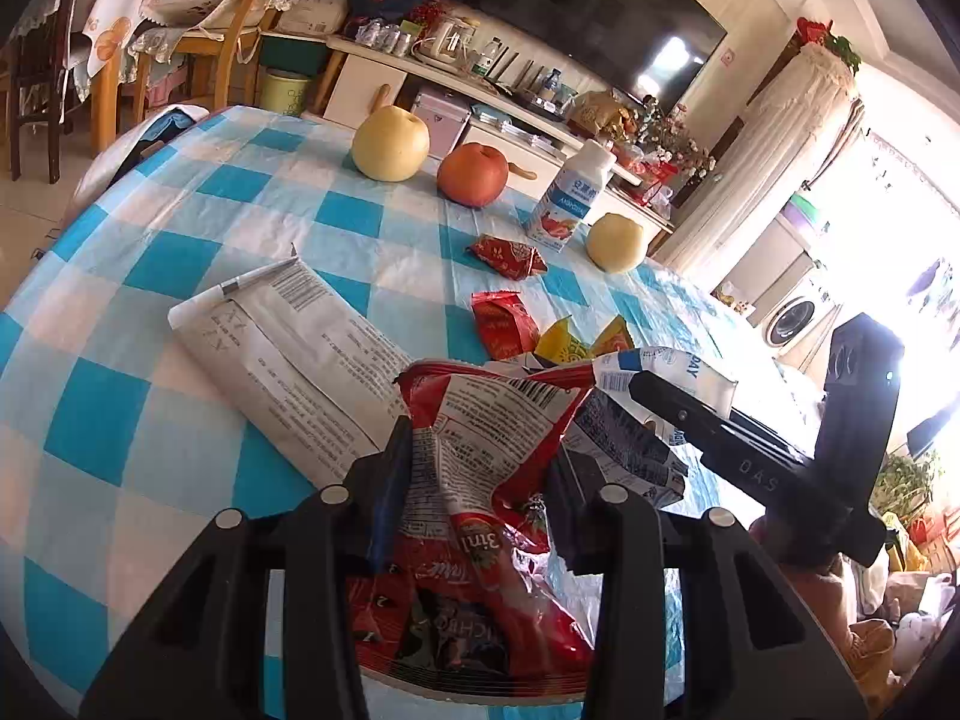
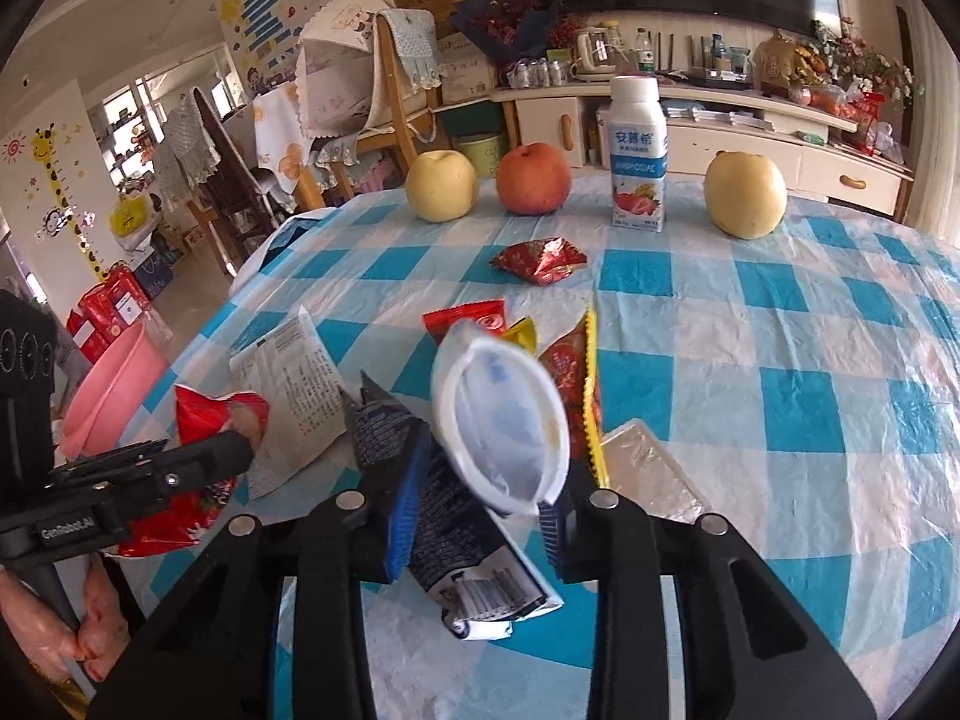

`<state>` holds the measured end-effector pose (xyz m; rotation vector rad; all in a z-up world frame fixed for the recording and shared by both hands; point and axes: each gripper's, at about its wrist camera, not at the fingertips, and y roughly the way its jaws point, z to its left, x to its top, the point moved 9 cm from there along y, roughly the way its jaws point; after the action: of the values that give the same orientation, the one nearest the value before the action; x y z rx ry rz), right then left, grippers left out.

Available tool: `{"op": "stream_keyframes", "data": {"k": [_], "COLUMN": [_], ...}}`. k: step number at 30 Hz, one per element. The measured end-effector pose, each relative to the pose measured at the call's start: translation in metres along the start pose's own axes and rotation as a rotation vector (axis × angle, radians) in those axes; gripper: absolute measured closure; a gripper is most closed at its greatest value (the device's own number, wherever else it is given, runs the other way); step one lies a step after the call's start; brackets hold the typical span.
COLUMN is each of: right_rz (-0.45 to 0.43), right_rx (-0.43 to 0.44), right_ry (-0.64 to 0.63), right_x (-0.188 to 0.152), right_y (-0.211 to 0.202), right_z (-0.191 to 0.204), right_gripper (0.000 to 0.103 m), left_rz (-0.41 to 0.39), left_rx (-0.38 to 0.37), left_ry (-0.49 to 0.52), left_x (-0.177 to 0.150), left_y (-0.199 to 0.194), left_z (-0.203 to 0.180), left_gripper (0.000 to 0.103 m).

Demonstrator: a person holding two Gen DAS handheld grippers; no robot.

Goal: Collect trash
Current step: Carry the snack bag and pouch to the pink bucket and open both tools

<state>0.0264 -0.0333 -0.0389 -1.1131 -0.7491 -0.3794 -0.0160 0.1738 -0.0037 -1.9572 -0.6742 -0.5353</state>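
Blue-and-white checked cloth (image 2: 750, 330) covers the table, with fruit and a yogurt bottle (image 2: 638, 156) lined along its far edge. Both tools are already loaded: the left gripper (image 1: 480, 480) is clenched on a red snack bag (image 1: 474, 450), and the right gripper (image 2: 486, 498) pinches a white-and-blue pouch (image 2: 504, 420) whose open mouth points up and away. A pink bin (image 2: 111, 384) stands beside the table's left edge, so the left hand is nearer to it, while the right would have to cross over. Loose wrappers still lie mid-table, among them a red wrapper (image 2: 540, 261) and a red-and-yellow sachet (image 2: 579, 384) lying lengthwise, just ahead of the right fingers.
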Motion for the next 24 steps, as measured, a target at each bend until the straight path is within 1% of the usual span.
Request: {"op": "stream_keyframes", "data": {"k": [2,4,5,6,9,12,15,17,20,21,22,24], "right_rz": [-0.011,-0.021,-0.026,-0.028,-0.036,-0.049,-0.077,-0.096,-0.127,-0.135,-0.143,-0.149], "right_rx": [0.008,0.001,-0.008,-0.015,-0.059,-0.077,-0.088,-0.083,-0.045,-0.031,-0.008,0.042], "right_ry": [0.027,0.027,0.016,0.005,-0.021,-0.024,-0.031,-0.036,-0.059,-0.067,-0.077,-0.101], "right_x": [0.003,0.006,0.007,0.008,0.011,0.017,0.026,0.034,0.049,0.054,0.059,0.068], "right_y": [0.000,0.000,0.000,0.000,-0.002,-0.008,-0.016,-0.022,-0.031,-0.033,-0.034,-0.033], "right_z": [-0.004,-0.004,-0.004,-0.003,0.000,0.002,0.009,0.019,0.047,0.059,0.073,0.104], "right_gripper": [0.067,0.069,0.074,0.075,0.076,0.076,0.076,0.076,0.076,0.076,0.076,0.076], "left_rz": [-0.006,-0.013,-0.019,-0.024,-0.044,-0.069,-0.108,-0.150,-0.218,-0.252,-0.284,-0.351], "left_rx": [-0.002,-0.005,-0.009,-0.013,-0.022,-0.025,-0.021,-0.013,0.016,0.039,0.068,0.153], "left_ry": [-0.005,-0.012,-0.018,-0.022,-0.031,-0.044,-0.067,-0.098,-0.166,-0.195,-0.222,-0.273], "left_x": [0.002,0.005,0.006,0.007,0.012,0.019,0.029,0.039,0.052,0.057,0.062,0.069], "left_y": [-0.003,-0.006,-0.008,-0.011,-0.021,-0.032,-0.046,-0.060,-0.082,-0.093,-0.103,-0.126], "left_z": [0.002,0.005,0.006,0.007,0.010,0.017,0.029,0.043,0.070,0.084,0.098,0.131], "left_gripper": [0.061,0.061,0.061,0.061,0.061,0.061,0.061,0.061,0.061,0.061,0.061,0.061]}}
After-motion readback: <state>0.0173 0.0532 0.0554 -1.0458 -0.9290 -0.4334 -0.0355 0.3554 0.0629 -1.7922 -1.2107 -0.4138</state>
